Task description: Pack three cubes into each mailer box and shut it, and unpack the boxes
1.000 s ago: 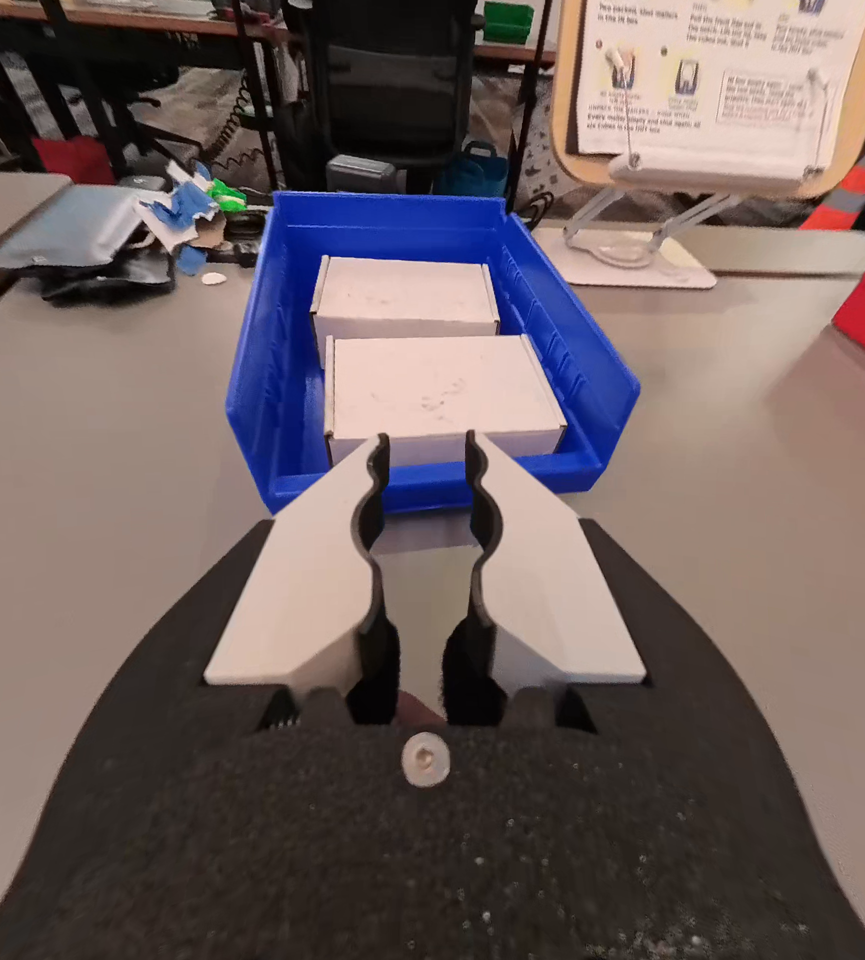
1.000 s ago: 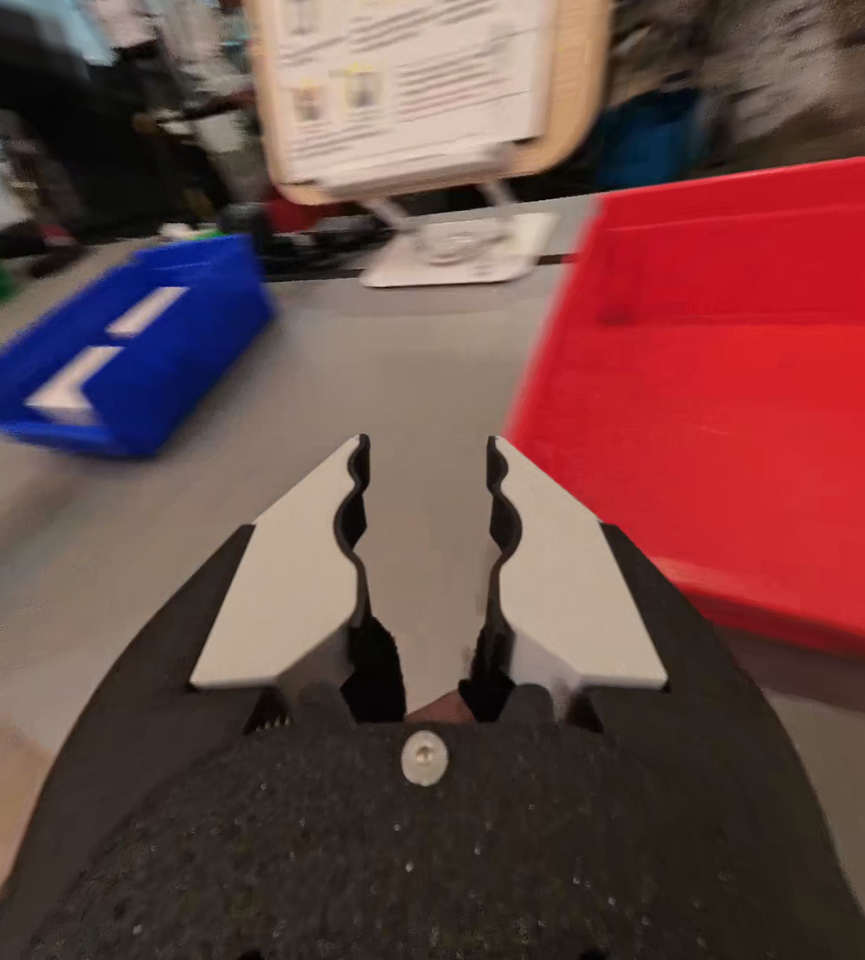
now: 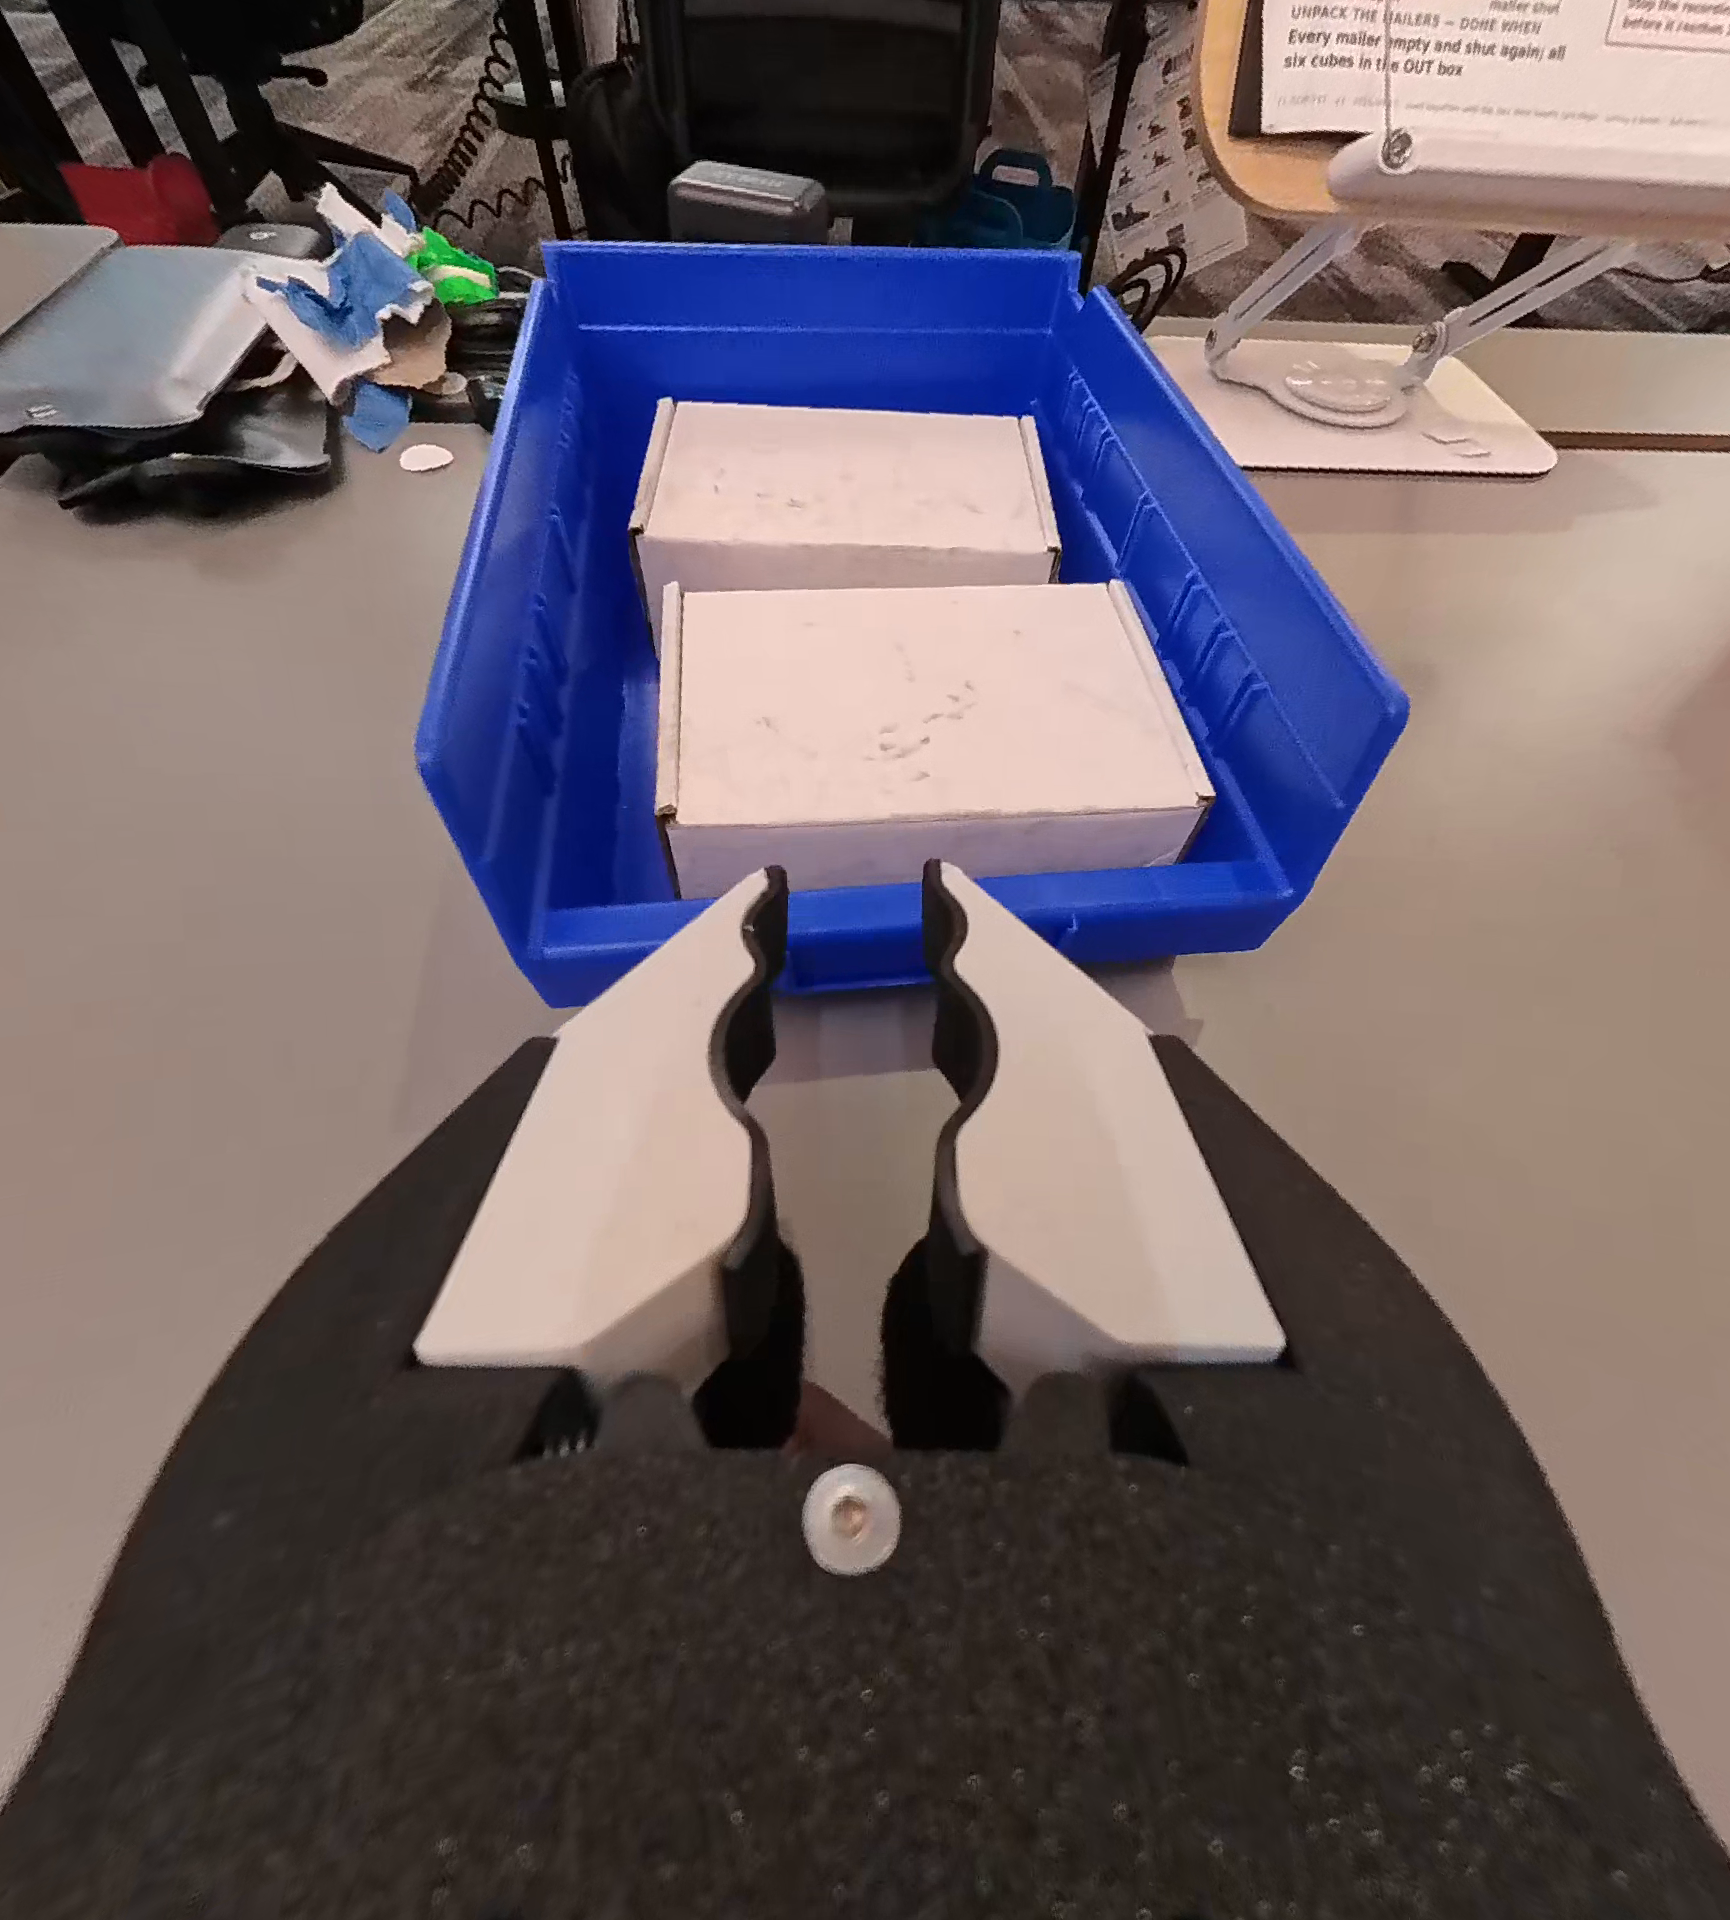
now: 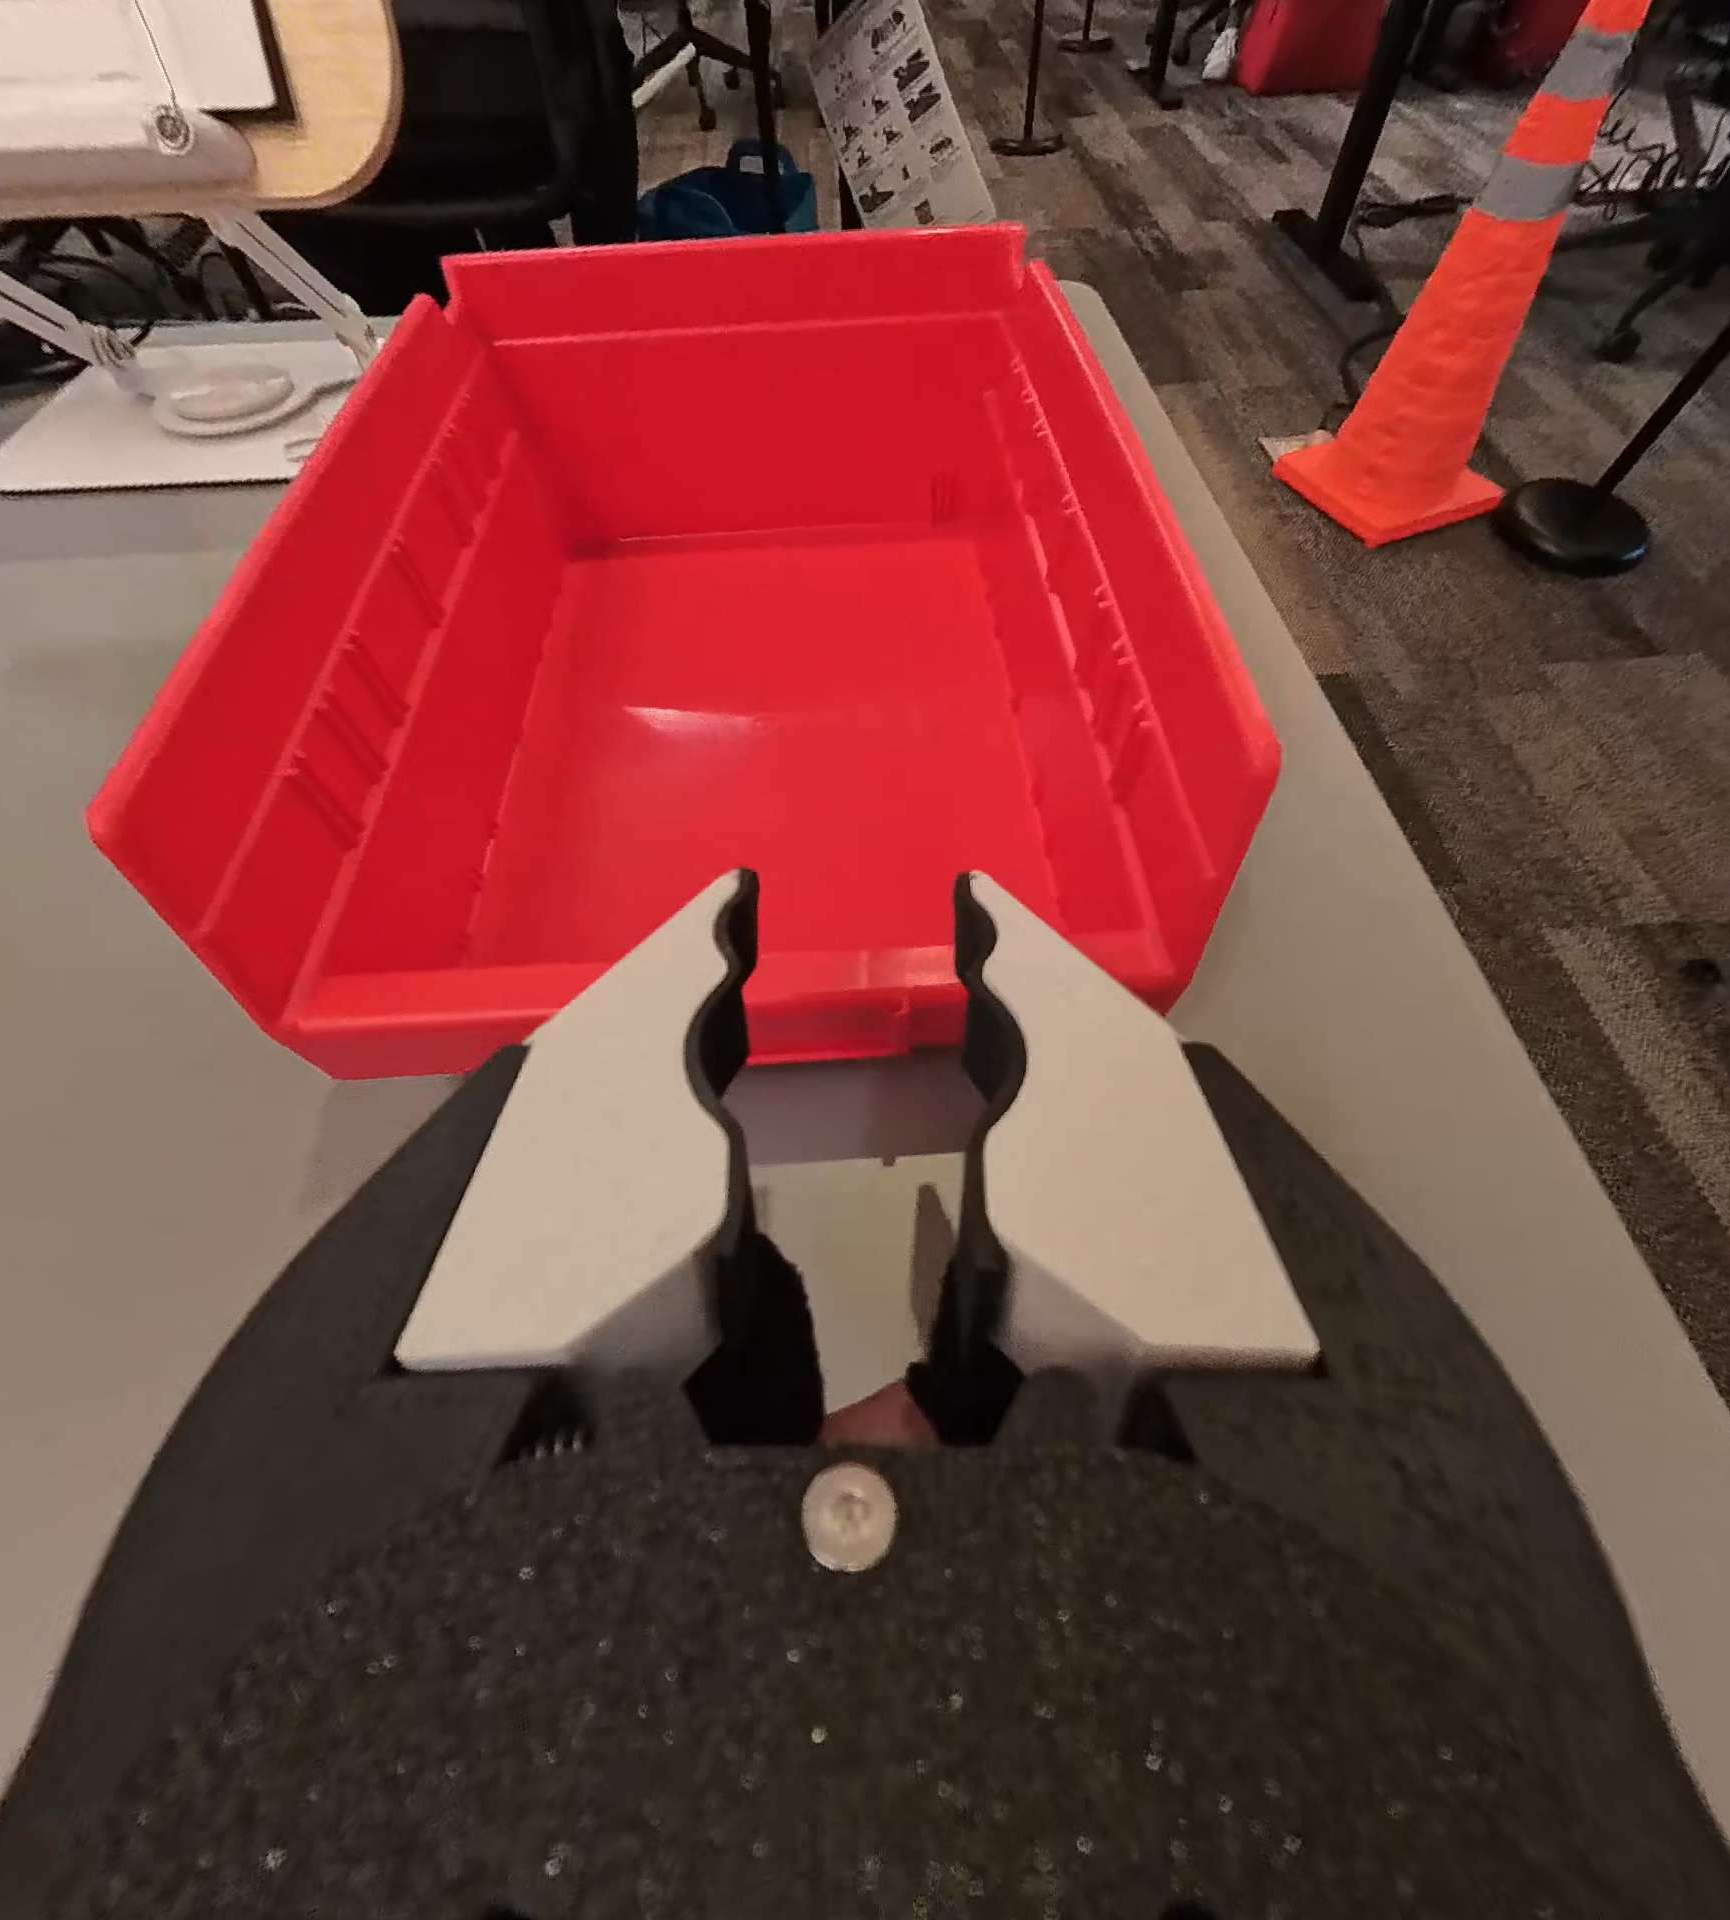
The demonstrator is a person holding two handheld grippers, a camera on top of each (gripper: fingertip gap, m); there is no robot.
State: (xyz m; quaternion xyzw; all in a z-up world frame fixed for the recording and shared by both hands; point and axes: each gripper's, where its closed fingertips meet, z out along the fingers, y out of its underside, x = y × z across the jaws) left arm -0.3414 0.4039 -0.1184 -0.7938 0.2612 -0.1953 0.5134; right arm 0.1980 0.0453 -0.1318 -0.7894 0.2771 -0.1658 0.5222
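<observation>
1. Mailer boxes: two white, lids shut, lying inside the blue bin (image 3: 487,748), nearer box (image 3: 928,717) just behind the bin's low front wall, farther box (image 3: 845,488) right behind it, the two touching or nearly so.
2. Left of the blue bin: heap of torn blue tape and paper scraps (image 3: 352,301) on the grey table (image 3: 165,831), beside a grey pouch (image 3: 102,348) lying flat on dark items.
3. In front of the blue bin: left gripper (image 3: 854,883), fingers apart with nothing between, tips level with the bin's front wall as seen from the left wrist view, above the table.
4. Right of the blue bin: white stand (image 3: 1360,405) carrying a wood-edged board with a printed sheet.
5. Further right still, in the right wrist view: red bin (image 4: 341,665) on the same table, near its right edge, nothing inside.
6. In front of the red bin: right gripper (image 4: 856,883), fingers parted, gripping nothing, tips over its front lip.
7. Right of the red bin, off the table: orange traffic cone (image 4: 1463,301) on the carpet.
</observation>
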